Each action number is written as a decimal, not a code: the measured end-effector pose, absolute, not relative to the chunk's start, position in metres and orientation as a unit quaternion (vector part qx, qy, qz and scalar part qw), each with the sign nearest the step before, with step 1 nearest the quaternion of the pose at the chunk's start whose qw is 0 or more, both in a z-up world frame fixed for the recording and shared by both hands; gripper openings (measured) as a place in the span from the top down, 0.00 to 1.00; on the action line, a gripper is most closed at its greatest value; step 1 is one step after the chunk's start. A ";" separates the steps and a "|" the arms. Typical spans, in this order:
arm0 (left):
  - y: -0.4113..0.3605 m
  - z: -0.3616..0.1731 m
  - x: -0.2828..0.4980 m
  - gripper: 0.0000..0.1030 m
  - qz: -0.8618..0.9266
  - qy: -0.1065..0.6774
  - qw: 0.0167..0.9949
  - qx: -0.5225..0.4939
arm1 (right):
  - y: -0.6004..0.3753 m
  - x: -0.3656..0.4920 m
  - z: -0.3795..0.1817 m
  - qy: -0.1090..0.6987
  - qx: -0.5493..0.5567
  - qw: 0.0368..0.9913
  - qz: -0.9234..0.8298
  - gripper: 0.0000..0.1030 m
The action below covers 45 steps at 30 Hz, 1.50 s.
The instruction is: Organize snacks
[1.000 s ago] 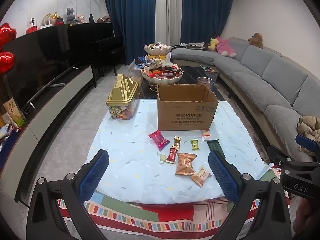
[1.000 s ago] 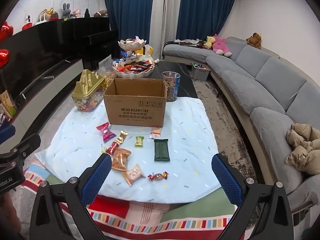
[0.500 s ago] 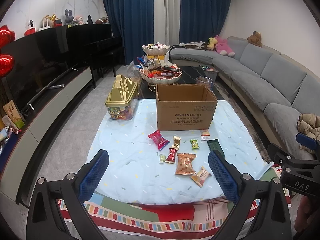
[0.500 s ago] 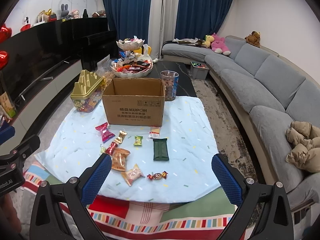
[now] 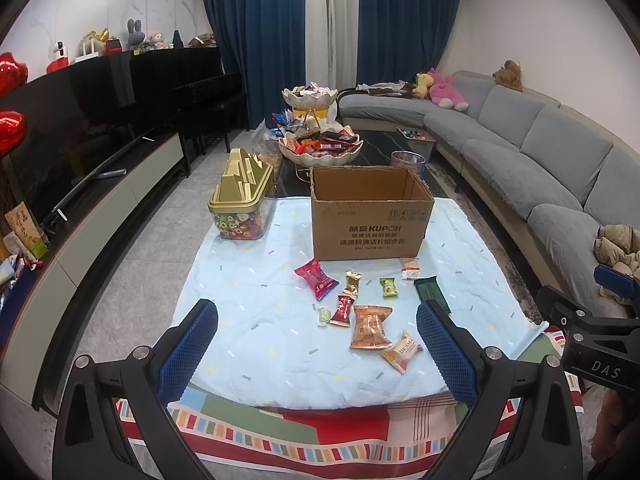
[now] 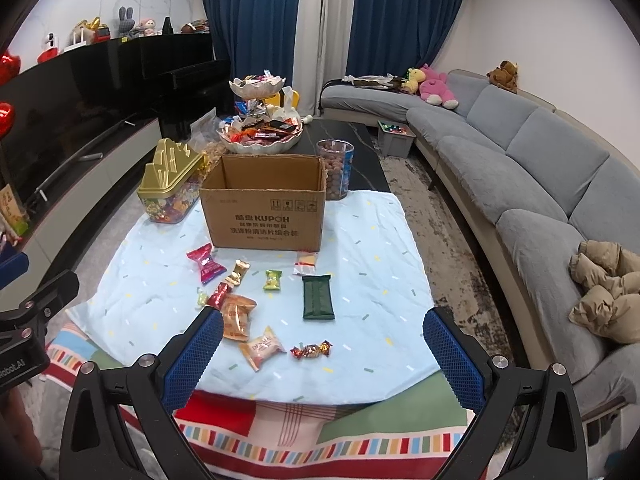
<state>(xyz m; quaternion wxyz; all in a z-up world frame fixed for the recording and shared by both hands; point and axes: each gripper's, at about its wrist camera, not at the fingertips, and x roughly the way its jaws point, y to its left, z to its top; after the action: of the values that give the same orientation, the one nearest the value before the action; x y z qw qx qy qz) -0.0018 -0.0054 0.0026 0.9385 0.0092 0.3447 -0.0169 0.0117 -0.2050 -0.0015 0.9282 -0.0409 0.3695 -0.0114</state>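
Open brown cardboard box (image 6: 262, 204) stands behind scattered wrapped snacks (image 6: 240, 312) on pale-blue cloth (image 6: 360, 280), ready for filling; both grippers' jaws wide, empty.

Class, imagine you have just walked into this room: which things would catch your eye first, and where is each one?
An open cardboard box stands at the middle of the pale blue cloth, with small wrapped snacks scattered in front of it. Left of the box is a gold-lidded candy jar; behind it, a white tiered bowl heaped with sweets. Both grippers, left and right, hang open near the cloth's front edge.
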 end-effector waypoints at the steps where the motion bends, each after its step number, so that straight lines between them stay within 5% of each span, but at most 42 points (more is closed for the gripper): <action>1: -0.006 0.003 -0.002 0.02 -0.017 0.345 0.939 0.009 | -0.205 0.012 -0.002 0.369 -0.041 0.928 -0.011 0.02; 45: -0.011 0.002 -0.002 0.02 -0.017 0.345 0.939 0.010 | -0.206 0.012 -0.002 0.371 -0.041 0.927 -0.012 0.02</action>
<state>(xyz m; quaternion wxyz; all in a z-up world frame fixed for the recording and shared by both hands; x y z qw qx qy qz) -0.0017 -0.0108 0.0024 0.9385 0.0102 0.3446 -0.0166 0.0123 -0.2055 -0.0021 0.9275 -0.0413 0.3714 -0.0124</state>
